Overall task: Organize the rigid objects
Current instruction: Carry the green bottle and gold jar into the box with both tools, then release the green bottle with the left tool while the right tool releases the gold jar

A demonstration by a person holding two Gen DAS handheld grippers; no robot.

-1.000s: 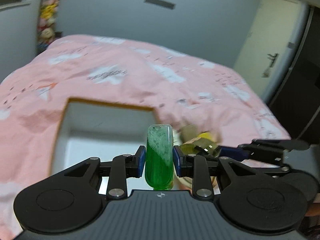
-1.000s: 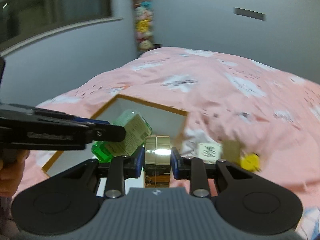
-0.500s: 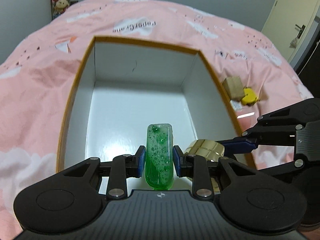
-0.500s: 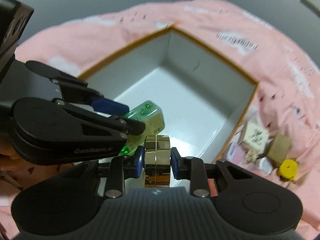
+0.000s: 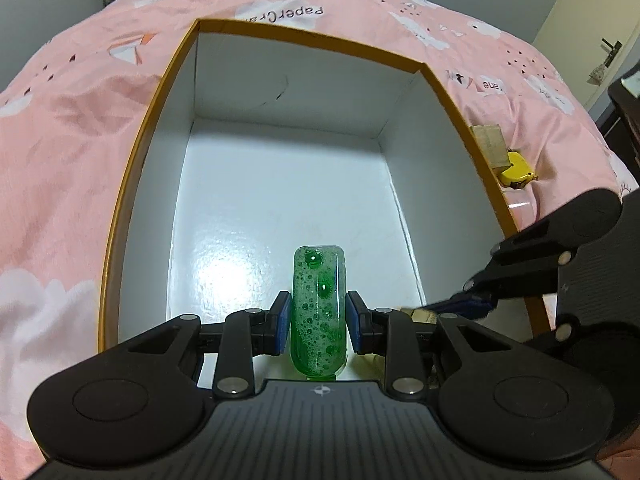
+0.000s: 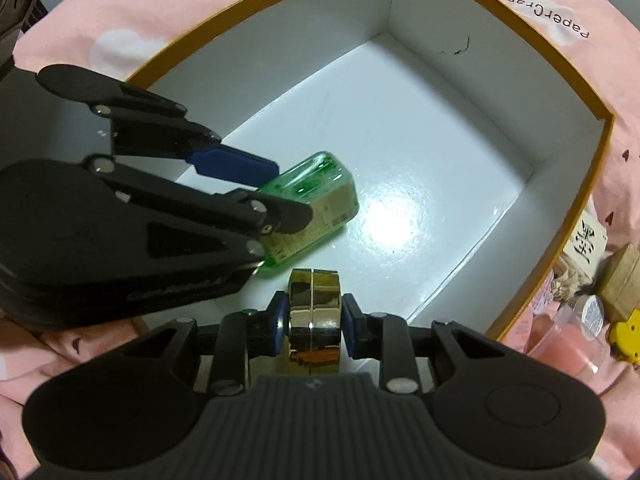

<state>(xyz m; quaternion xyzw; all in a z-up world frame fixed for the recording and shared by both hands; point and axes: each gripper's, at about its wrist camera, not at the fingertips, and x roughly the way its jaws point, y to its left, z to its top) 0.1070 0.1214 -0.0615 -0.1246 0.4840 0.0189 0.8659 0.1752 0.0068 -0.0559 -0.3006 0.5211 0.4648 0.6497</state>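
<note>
My left gripper [image 5: 319,320] is shut on a green bottle [image 5: 319,312] full of bubbly liquid, held over the near end of a white box with an orange rim [image 5: 308,42]. The right wrist view shows that bottle [image 6: 316,204] from the side, label up, low over the box floor [image 6: 400,152]. My right gripper [image 6: 314,322] is shut on a shiny gold round case [image 6: 314,312], held just inside the box's near wall beside the bottle. The right gripper's fingers [image 5: 460,306] enter the left wrist view from the right.
The box lies on a bed with a pink cloud-print cover [image 5: 64,168]. Outside its right wall lie a tan block [image 6: 622,280], a yellow toy [image 6: 628,340], a white tile with black characters [image 6: 588,246] and a clear pink jar [image 6: 576,332]. A door [image 5: 600,24] stands at far right.
Both grippers have tipped downward and sunk toward the box, which now fills both views. The bottle and the gold case came down inside the box walls, still gripped.
</note>
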